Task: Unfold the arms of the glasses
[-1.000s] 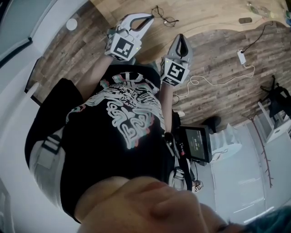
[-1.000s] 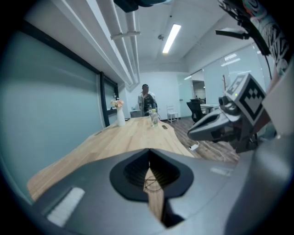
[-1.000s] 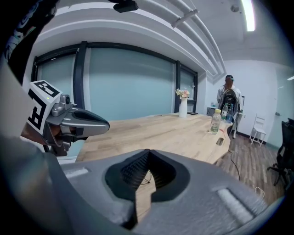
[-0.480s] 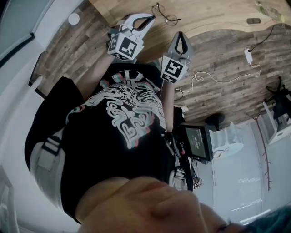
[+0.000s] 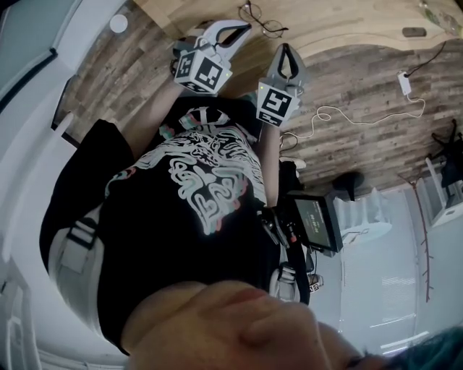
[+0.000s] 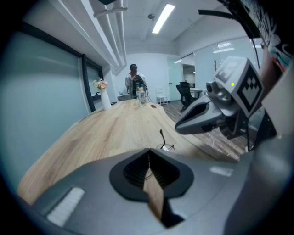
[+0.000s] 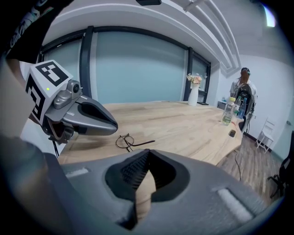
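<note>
The thin dark-framed glasses [image 5: 262, 26] lie on the pale wooden table [image 5: 340, 18] near its curved edge. In the right gripper view the glasses [image 7: 128, 141] show one arm stretched out to the right. My left gripper [image 5: 243, 29] hovers just left of them, shut on nothing. My right gripper [image 5: 286, 49] is lower and to the right, over the table edge, also shut and empty. In the left gripper view the glasses [image 6: 165, 146] peek just past the closed jaws of my left gripper [image 6: 148, 151], with the right gripper [image 6: 180, 126] beside them. The right gripper's [image 7: 148, 153] jaws meet at the tips.
A flower vase [image 6: 102, 92], bottles [image 6: 141, 97] and a standing person [image 6: 134, 79] are at the table's far end. White cables [image 5: 340, 115] and an adapter [image 5: 405, 81] lie on the plank floor. A small screen device [image 5: 316, 225] stands by my legs.
Both grippers have edged a little forward toward the table and the glasses. Both stay shut, and the glasses have not moved.
</note>
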{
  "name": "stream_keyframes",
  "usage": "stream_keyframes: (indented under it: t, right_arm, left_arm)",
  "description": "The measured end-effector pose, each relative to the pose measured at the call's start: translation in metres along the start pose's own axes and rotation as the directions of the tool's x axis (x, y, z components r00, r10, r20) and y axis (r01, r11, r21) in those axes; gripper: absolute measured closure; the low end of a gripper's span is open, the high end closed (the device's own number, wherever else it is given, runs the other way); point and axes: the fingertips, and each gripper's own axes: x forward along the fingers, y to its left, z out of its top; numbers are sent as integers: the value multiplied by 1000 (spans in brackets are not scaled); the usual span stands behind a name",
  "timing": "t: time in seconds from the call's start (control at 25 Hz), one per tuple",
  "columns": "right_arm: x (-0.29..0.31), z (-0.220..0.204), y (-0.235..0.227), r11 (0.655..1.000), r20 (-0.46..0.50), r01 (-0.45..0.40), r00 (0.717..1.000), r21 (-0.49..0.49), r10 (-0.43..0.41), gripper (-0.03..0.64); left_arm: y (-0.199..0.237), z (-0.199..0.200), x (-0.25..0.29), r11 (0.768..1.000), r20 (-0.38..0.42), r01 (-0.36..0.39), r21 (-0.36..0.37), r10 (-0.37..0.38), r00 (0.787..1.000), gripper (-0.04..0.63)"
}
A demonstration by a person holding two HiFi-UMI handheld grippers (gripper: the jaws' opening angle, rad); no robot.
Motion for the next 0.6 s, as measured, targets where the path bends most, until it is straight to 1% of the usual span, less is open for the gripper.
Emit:
stream_keyframes:
  t: [0.16,0.32,0.52,0.6]
  right_arm:
    - [9,-2,3,1000,-11,-10,1000,-6,10,618]
    - [10,-1,15,998,-8,-41,999,-39,41,618]
    - [22,-6,15,996,-17,-71,997,-46,70,617]
    - [25,-8,13,996,-18,-83,996,-44,82,618]
  left_arm:
    - [-3,-4,9,999,-6,31,19,-30,1000,606]
    - [-11,-6,9,998,-15,55,41,-55,998,604]
    - [-9,-12,24,995,-33,73,61,-71,997,586]
    - [-10,-12,31,993,-46,85,84,-81,996,570]
